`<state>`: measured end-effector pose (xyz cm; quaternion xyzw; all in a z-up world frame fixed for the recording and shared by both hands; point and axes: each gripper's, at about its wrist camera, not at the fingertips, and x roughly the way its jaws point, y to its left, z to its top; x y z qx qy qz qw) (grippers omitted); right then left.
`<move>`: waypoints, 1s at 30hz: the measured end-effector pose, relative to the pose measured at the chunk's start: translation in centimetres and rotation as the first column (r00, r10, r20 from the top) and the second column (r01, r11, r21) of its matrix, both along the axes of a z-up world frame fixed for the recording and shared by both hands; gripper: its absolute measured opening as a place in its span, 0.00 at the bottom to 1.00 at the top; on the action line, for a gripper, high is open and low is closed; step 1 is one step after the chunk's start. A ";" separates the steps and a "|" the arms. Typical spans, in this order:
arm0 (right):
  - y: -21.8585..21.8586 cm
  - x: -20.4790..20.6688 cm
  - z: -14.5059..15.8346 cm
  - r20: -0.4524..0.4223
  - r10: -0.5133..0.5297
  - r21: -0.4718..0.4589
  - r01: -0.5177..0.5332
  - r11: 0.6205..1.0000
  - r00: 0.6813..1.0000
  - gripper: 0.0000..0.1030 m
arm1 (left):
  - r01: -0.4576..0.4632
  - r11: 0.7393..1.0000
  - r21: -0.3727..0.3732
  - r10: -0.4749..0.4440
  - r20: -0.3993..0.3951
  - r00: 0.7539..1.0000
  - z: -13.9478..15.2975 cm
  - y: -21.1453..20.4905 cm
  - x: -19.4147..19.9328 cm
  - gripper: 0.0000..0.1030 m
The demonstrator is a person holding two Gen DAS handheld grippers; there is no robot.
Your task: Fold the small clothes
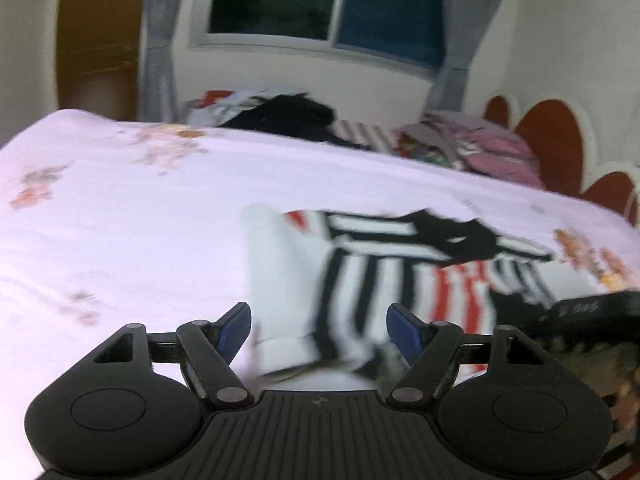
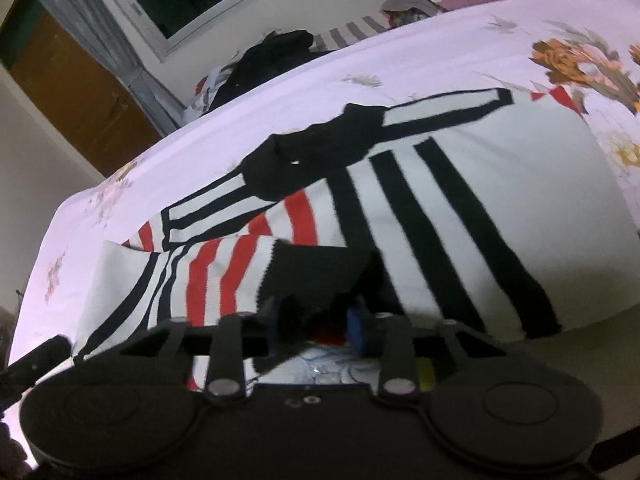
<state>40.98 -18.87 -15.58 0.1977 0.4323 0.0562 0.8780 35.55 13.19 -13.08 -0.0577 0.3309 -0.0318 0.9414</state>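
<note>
A white sweater (image 1: 360, 272) with black and red stripes lies spread on the bed's pale pink floral sheet (image 1: 140, 220). My left gripper (image 1: 320, 330) hangs open over the sweater's near white edge, its blue pads wide apart and touching no cloth. In the right wrist view the sweater (image 2: 480, 200) fills the middle, collar toward the far side. A sleeve is folded across its red-striped part. That sleeve's black cuff (image 2: 316, 276) sits between the narrow jaws of my right gripper (image 2: 314, 326), which is shut on it.
A heap of dark clothes (image 1: 288, 114) and a stack of pink and grey clothes (image 1: 472, 144) lie at the bed's far side. A red and white headboard (image 1: 552, 136) stands at the right. A curtained window (image 1: 320, 0) and a wooden door (image 1: 96, 40) are behind.
</note>
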 end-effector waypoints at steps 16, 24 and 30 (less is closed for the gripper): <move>-3.5 -0.5 5.8 0.196 -0.035 -0.179 0.071 0.981 0.980 0.09 | 0.024 0.994 0.111 -0.023 -0.012 1.000 -4.7 -1.7 2.1 0.44; -6.5 -0.5 1.8 0.080 -0.086 -0.181 0.099 0.979 0.993 0.09 | -0.013 1.000 0.026 0.015 -0.056 0.998 -5.9 -1.1 2.6 0.25; -6.9 -0.9 0.4 0.040 -0.099 -0.146 0.104 0.984 0.994 0.23 | -0.027 0.999 -0.023 0.025 -0.100 0.995 -6.3 -0.2 2.5 0.25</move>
